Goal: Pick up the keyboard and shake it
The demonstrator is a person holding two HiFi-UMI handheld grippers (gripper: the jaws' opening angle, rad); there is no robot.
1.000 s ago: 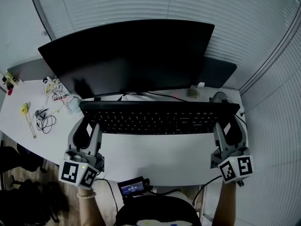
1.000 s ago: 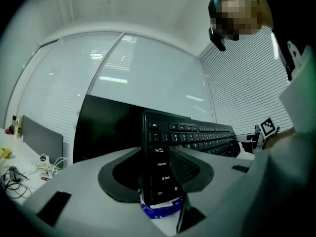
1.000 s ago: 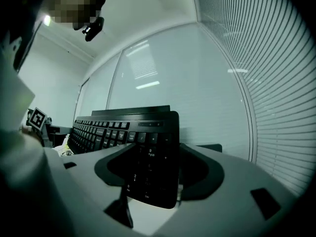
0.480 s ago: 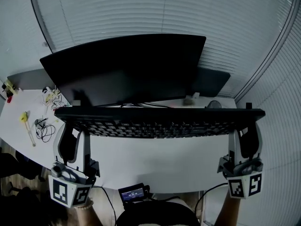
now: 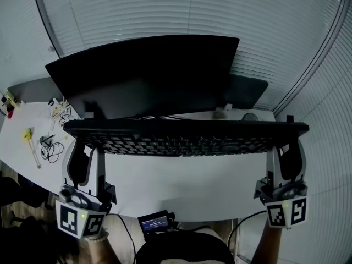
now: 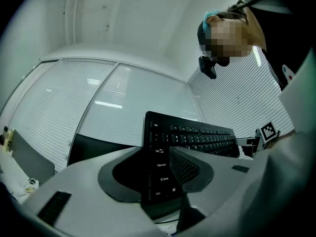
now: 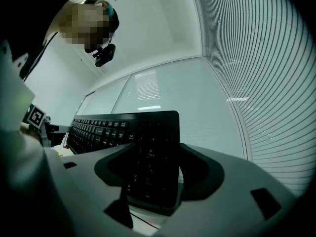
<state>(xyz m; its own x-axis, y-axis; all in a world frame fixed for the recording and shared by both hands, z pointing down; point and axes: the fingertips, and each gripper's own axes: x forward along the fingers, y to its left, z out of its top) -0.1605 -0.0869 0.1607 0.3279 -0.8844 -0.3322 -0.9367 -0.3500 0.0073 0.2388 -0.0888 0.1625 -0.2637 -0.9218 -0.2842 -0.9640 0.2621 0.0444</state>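
1. Holding keyboard (image 5: 181, 137) in the air, level, above desk (image 5: 181, 186), just before monitor (image 5: 148, 76).
2. Pinched at left end by left gripper (image 5: 88, 150) and at right end by right gripper (image 5: 285, 152), with jaws pressing top and underside.
3. Judged past the lift; next to shake, keeping clamp firm and jolts short.
4. Beware monitor close behind; cables (image 5: 51, 147) on desk far left, well clear.

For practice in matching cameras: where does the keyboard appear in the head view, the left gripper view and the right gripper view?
Head view: keyboard across the middle.
Left gripper view: keyboard lower centre, Ctrl end in the left tongs, running right.
Right gripper view: keyboard lower centre, number-pad end in the right tongs, running left.
Shared landmark: the slatted blinds.
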